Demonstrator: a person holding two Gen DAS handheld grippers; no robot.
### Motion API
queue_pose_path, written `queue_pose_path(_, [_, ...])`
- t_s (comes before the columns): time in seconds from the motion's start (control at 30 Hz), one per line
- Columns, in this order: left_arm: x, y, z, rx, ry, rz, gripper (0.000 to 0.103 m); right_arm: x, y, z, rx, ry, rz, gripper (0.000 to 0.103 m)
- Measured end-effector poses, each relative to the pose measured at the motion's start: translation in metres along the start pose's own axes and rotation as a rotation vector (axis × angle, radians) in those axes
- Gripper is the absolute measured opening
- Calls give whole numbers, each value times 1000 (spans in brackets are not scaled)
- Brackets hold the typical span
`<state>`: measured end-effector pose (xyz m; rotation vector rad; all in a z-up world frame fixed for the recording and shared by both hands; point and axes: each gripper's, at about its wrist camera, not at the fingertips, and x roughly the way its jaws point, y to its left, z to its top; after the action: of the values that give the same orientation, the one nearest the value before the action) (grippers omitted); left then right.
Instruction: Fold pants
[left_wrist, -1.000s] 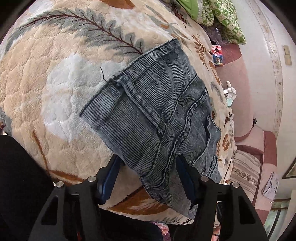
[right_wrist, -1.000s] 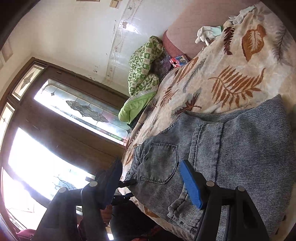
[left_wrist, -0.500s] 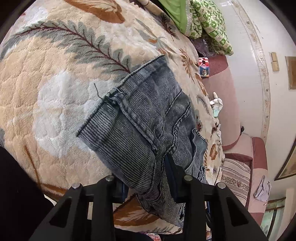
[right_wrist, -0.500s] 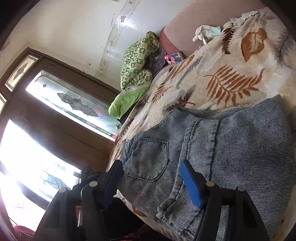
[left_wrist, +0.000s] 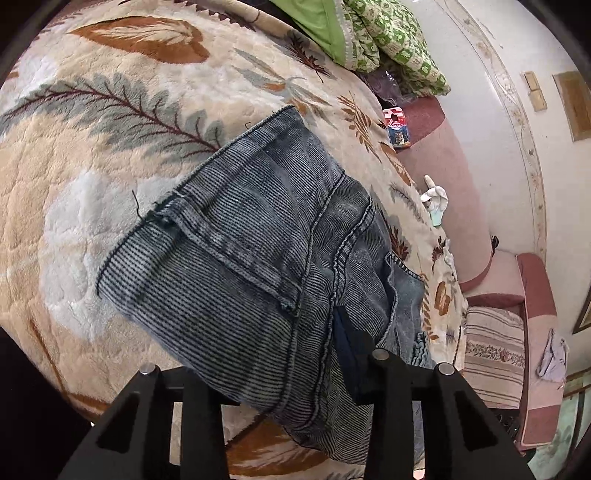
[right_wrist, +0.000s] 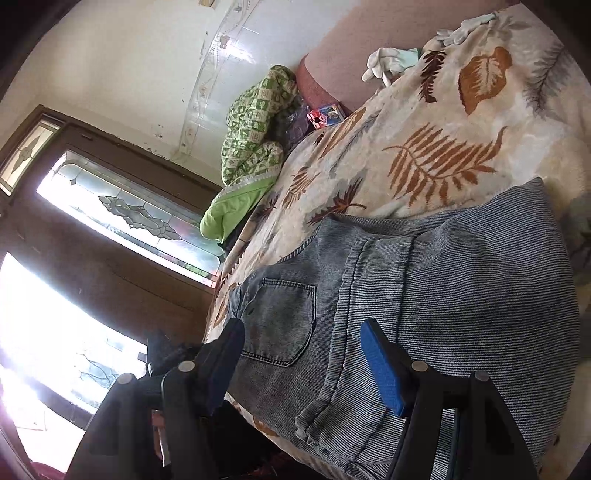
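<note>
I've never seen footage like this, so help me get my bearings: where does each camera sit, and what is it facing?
Left wrist: sits on the left gripper, looks down at the jeans it pinches; only its fingers show.
Right wrist: sits on the right gripper, jaws apart over the jeans' pocket, window beyond.
Both share the jeans, leaf blanket, green quilt.

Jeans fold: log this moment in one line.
left gripper: shut on jeans | right gripper: open, fingers over jeans | jeans: on blanket
</note>
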<state>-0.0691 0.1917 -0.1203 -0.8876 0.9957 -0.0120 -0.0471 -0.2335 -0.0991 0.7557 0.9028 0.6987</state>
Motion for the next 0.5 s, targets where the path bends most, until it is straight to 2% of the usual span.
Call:
queue_pose_path(0.17, [-7, -12, 0, 75, -29, -10, 28, -8, -4, 3, 27, -36, -4, 69])
queue_pose_path(0.33, [-23, -41, -4, 210, -85, -14, 27, -19, -14, 8, 71, -79, -12, 69])
queue_pose_path(0.5, [-40, -78, -15, 365, -132, -32, 26, -53, -23, 17, 98, -182, 21, 69])
